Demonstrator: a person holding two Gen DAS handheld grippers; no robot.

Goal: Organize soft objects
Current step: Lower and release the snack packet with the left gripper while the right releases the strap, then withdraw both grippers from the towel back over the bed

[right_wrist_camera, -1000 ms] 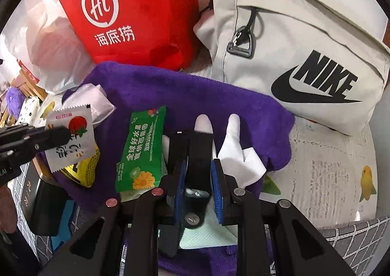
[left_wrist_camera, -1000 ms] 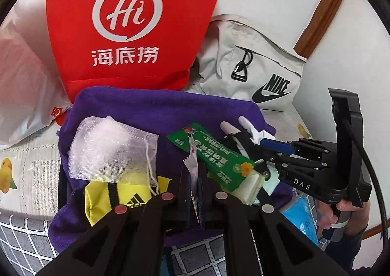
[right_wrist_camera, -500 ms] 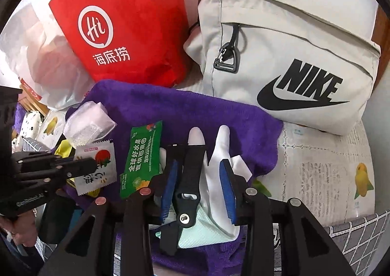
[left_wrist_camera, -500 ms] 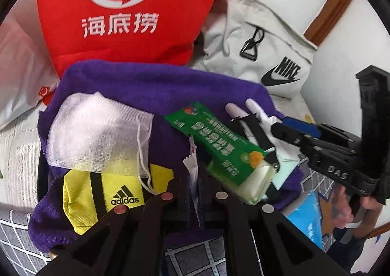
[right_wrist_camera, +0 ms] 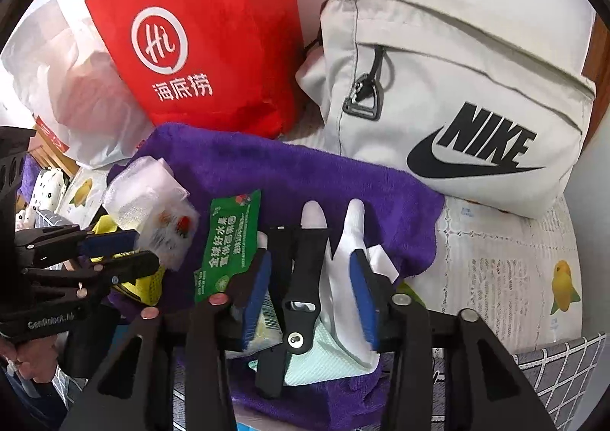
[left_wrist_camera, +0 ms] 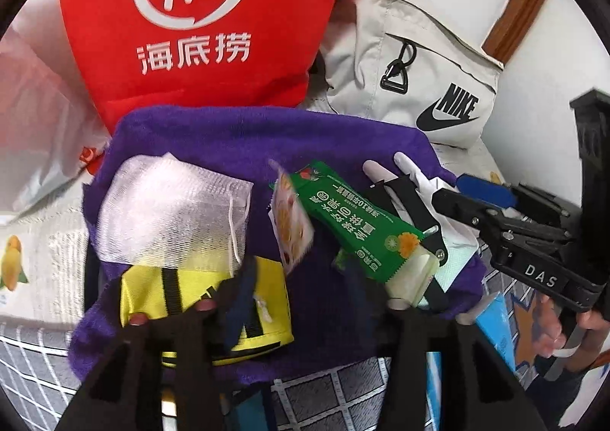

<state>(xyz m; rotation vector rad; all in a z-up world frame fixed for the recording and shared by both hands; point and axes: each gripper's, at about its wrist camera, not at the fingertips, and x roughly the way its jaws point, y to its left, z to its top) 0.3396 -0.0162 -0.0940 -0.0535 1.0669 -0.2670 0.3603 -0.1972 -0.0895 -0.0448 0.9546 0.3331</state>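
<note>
A: What were the tools doing?
B: The right gripper [right_wrist_camera: 310, 301] was spreading, its pads clear of the black strap [right_wrist_camera: 301, 278] lying between them. The left gripper [left_wrist_camera: 305, 290] was opening too, nothing pinched; a blurred sachet [left_wrist_camera: 291, 225] hung at its twelve o'clock.
A: And beyond?
B: Green packet [left_wrist_camera: 354, 217], gauze mask [left_wrist_camera: 171, 210] at ten o'clock, all over the purple towel [left_wrist_camera: 248, 137]. Farthest, a red bag [left_wrist_camera: 206, 19].

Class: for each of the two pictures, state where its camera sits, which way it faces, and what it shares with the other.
Left wrist: sits on the left claw, facing down at the purple towel; the right claw and a hand show.
Right wrist: sits on the right claw, facing down over a black strap; the left claw shows.
Shared: towel, green packet, red bag, Nike bag.
</note>
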